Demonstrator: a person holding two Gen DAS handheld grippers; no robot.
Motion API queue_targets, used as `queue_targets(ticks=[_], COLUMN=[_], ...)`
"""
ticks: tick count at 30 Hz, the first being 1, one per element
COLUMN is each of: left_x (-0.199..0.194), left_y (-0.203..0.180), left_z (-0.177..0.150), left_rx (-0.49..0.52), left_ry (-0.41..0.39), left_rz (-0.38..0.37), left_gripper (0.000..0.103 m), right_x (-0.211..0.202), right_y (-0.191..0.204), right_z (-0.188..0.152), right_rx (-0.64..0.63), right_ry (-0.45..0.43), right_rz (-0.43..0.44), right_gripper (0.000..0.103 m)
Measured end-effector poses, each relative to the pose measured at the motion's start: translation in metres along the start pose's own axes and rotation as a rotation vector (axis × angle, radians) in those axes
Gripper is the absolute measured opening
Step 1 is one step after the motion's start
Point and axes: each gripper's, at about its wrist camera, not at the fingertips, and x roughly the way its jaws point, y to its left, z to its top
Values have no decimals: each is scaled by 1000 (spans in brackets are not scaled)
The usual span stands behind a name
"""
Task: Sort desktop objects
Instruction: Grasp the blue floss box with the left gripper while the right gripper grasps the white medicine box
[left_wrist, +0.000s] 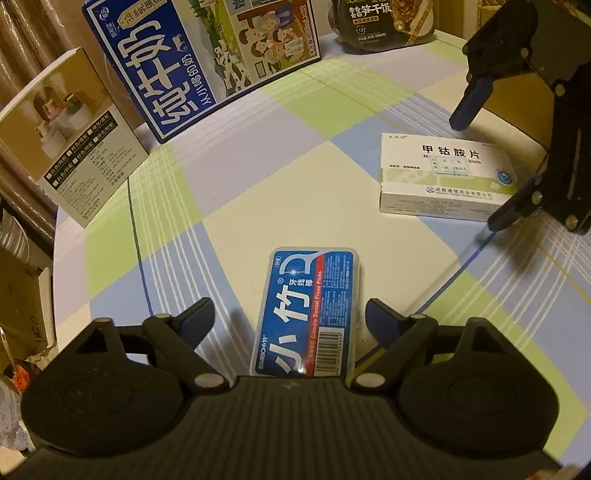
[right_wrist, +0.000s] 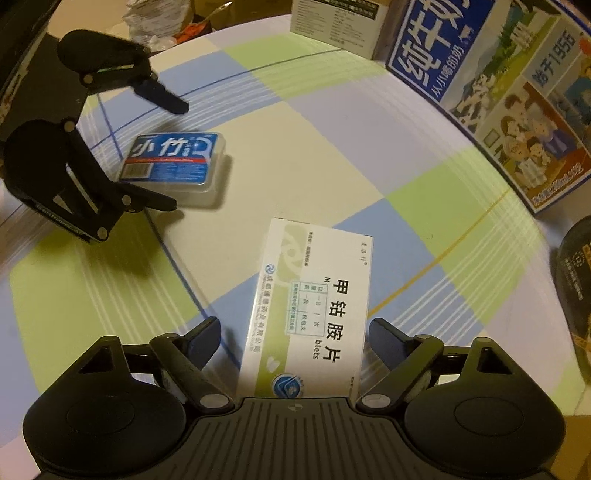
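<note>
Grippers are straddling two items on the checked table (left_wrist: 295, 177): left gripper (left_wrist: 290, 321), jaws parted, is flanking the floss case (left_wrist: 310, 310) untouched; right gripper (right_wrist: 291, 338), also parted, is flanking the pill box (right_wrist: 314, 306) at the case's 3 o'clock.

My black left fingers (left_wrist: 284, 317) and black right fingers (right_wrist: 291, 339) carry dark blue pads. Under them the tabletop (left_wrist: 295, 177) wears a checked cloth of pale green, soft blue, lilac and cream squares, crossed by thin white stripes and single dark blue and yellow lines. The clear plastic floss-pick case (left_wrist: 308, 314) has a bright blue label with white characters and a red band. Right of that case, the white medicine carton (left_wrist: 443, 173) shows a pale green strip, black characters and a small blue round logo. Beyond the case stands a royal-blue milk carton box (left_wrist: 155, 62) with white lettering and a cartoon scene.
</note>
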Motion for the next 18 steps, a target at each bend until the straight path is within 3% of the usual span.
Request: queue_targets(ticks=[2,9,14,18], left_x=[3,10,8,6], left_y=[2,4,3,1], left_z=[1,3,5,5], left_rx=[-10,-33,-42,-46], left_ry=[8,6,4,4], left_rz=[-9,-35,-51,-52], left_gripper=[76,72,56,55], right_x=[1,-2,0,7], right_y=[-2,-7,-9,-12], right_z=[1,6,7,7], right_rx=[15,55,61,69], right_ry=[-9,-26,-25,-7], right_rz=[-1,-24,-34,-25], right_gripper=[81,72,71,72])
